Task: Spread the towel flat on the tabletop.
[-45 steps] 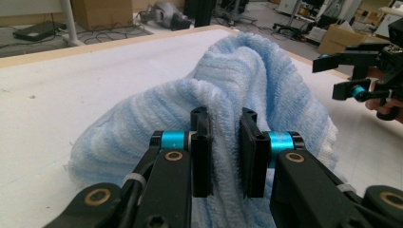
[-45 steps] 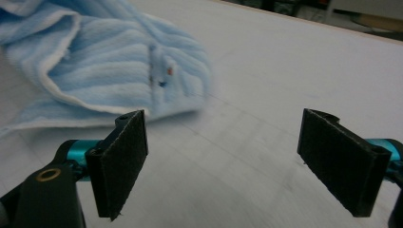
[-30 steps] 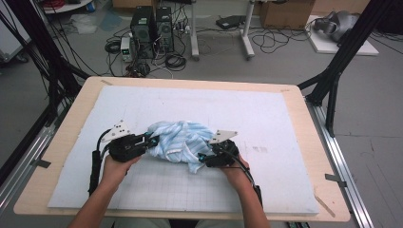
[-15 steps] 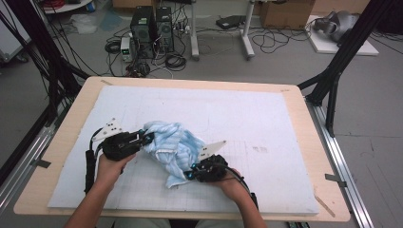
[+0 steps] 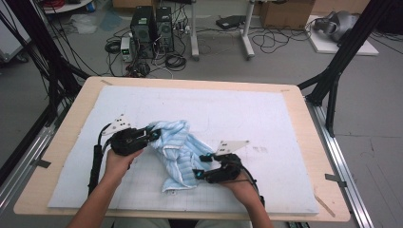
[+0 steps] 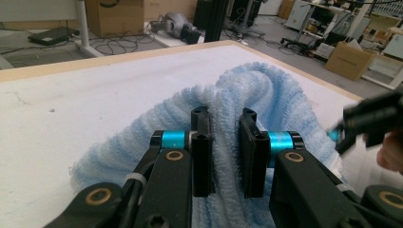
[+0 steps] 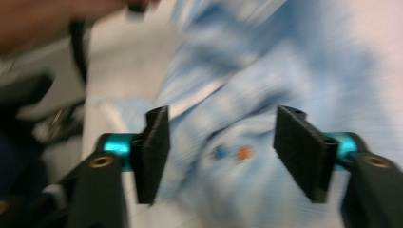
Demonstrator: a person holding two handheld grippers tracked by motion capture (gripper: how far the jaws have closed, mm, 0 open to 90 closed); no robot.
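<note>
A crumpled, pale blue ribbed terry towel (image 5: 178,154) lies bunched on the white padded sheet (image 5: 266,114) that covers the wooden counter (image 5: 309,142), toward the person's side and a little left of the middle. The left tongs (image 5: 153,135) are clamped on a raised fold at the towel's upper left end; in the left gripper view that fold (image 6: 225,142) is squeezed tight between the two black pads (image 6: 202,152), and the cloth behind swells up and hides the counter beyond it. The right tongs (image 5: 198,175) sit at the towel's lower right edge, and their jaws have just been opening. In the right gripper view they stand well apart (image 7: 221,154) with blue cloth under the gap and nothing pressed between them. That view is badly smeared, so the two small blue and orange specks (image 7: 233,153) on the cloth are impossible to make out. The towel's underside and inner folds are hidden.
</note>
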